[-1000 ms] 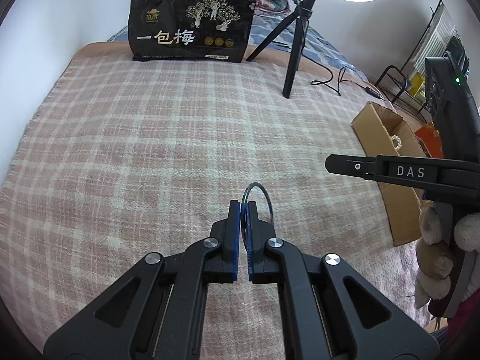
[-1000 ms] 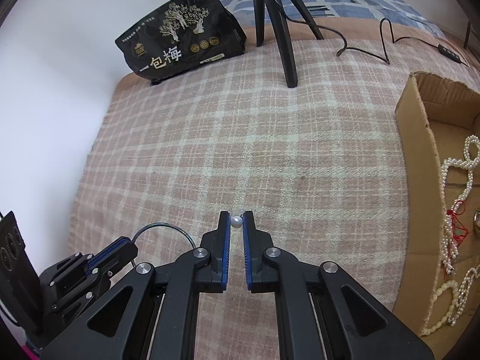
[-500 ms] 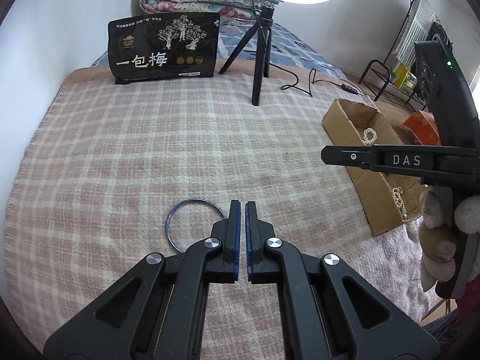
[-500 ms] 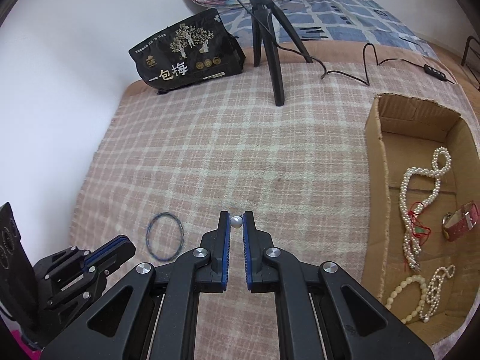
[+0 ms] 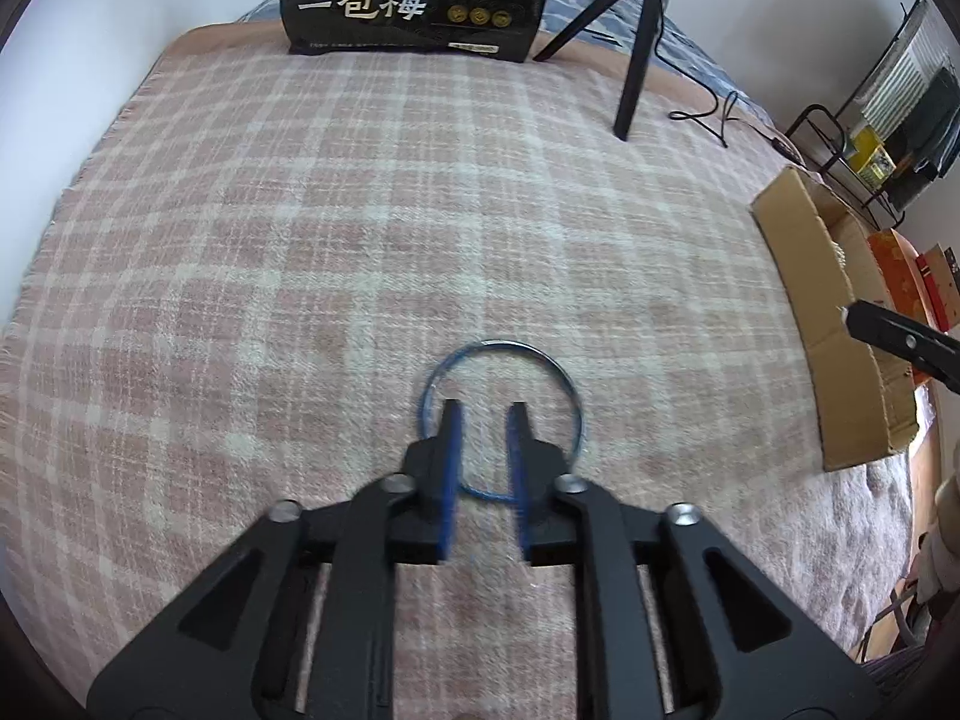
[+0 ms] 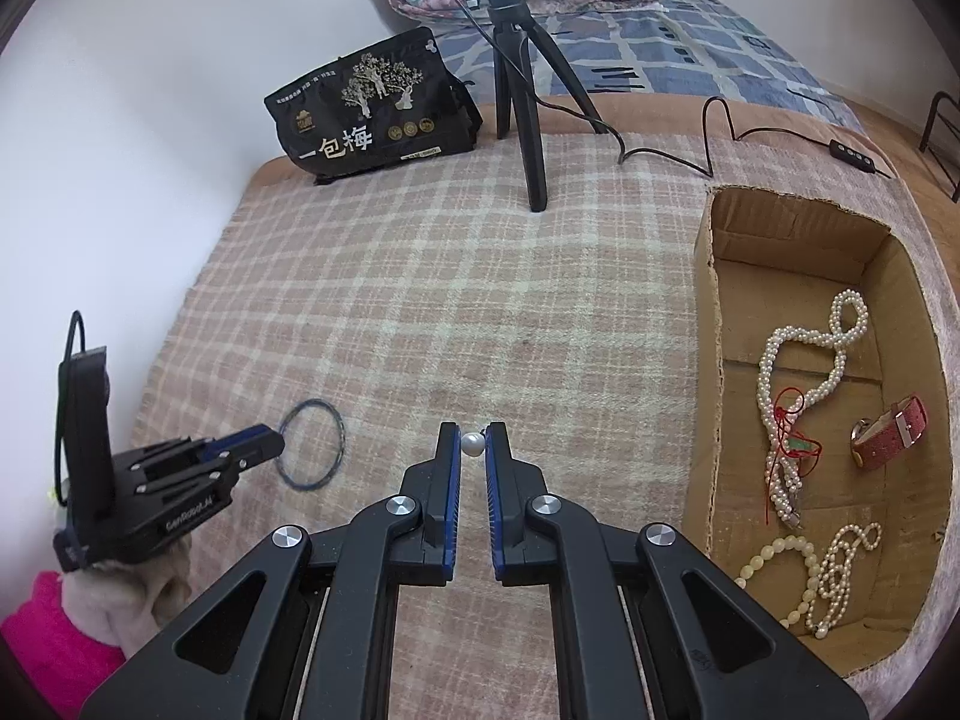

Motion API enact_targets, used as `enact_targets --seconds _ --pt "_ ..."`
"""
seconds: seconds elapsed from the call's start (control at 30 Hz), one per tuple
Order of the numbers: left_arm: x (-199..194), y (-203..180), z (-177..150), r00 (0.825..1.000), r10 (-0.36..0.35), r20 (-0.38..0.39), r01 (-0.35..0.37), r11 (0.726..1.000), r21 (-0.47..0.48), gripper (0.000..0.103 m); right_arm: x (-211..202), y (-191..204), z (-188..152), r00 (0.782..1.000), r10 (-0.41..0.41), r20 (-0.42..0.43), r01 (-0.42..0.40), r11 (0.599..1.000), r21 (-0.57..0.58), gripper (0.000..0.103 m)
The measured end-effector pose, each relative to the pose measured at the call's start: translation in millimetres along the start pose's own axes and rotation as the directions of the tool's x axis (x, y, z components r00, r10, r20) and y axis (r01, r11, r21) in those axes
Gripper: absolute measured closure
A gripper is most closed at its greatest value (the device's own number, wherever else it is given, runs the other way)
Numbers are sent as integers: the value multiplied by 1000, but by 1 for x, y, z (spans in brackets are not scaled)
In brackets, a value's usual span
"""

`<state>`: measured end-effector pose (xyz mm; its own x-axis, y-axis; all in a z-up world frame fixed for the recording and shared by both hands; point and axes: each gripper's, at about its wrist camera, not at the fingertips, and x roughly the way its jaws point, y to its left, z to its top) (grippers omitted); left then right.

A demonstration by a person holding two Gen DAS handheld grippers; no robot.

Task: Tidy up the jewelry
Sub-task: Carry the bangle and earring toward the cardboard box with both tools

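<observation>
A thin blue wire bangle (image 5: 501, 414) lies flat on the pink plaid blanket (image 5: 360, 228) covering the bed, with the left tool (image 5: 485, 414) spread over its near arc, fingers apart. The right wrist view shows what the left cannot: the right tool (image 6: 473, 441) pinching a small white pearl bead (image 6: 473, 443) at its tips, and, inside the open cardboard box (image 6: 711, 324), white pearl strands (image 6: 804, 354), cream beads (image 6: 774, 555) and a red-strapped watch (image 6: 891, 432). A black snack bag (image 6: 372, 108) and black tripod (image 6: 522, 96) stand beyond.
</observation>
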<state>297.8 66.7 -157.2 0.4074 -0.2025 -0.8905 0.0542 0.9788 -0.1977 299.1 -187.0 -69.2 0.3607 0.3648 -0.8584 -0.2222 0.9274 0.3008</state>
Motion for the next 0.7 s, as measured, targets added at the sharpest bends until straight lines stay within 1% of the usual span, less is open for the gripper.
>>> enact_targets --seconds 0.03,0.07,0.23,0.3,0.4,0.43,0.47,0.6,0.67,0.7 --pt "0 1 0 1000 4 8 -4 1000 0 64 0 -1 0 1000 2 1 -2 1000 -1 96" --pt "0 2 1 1000 10 19 -10 1000 3 61 0 -1 -1 1000 1 2 -1 1000 -3 96" --pt "7 4 3 998 52 45 -53 998 29 61 0 -1 -2 1000 5 13 -5 1000 -19 96" --pt "14 5 5 997 70 42 -71 997 41 61 1 -1 -4 1000 9 12 -9 1000 -23 96" --pt "19 3 5 994 91 53 -95 993 72 61 2 1 -6 1000 9 15 -8 999 -37 96" --pt "20 1 4 994 95 58 -100 991 90 64 2 1 -6 1000 10 14 -10 999 -40 96" --pt "22 -1 3 993 105 61 -111 987 114 72 2 1 -7 1000 11 13 -11 999 -42 96" --pt "28 -7 -3 989 123 80 -135 975 174 85 3 1 -7 1000 12 11 -11 999 -44 96" --pt "28 -11 -6 986 135 98 -153 968 201 97 3 1 -7 1000 12 11 -12 999 -41 96" --pt "29 -12 -7 985 137 101 -156 965 210 98 3 1 -8 1000 12 11 -11 999 -41 96"
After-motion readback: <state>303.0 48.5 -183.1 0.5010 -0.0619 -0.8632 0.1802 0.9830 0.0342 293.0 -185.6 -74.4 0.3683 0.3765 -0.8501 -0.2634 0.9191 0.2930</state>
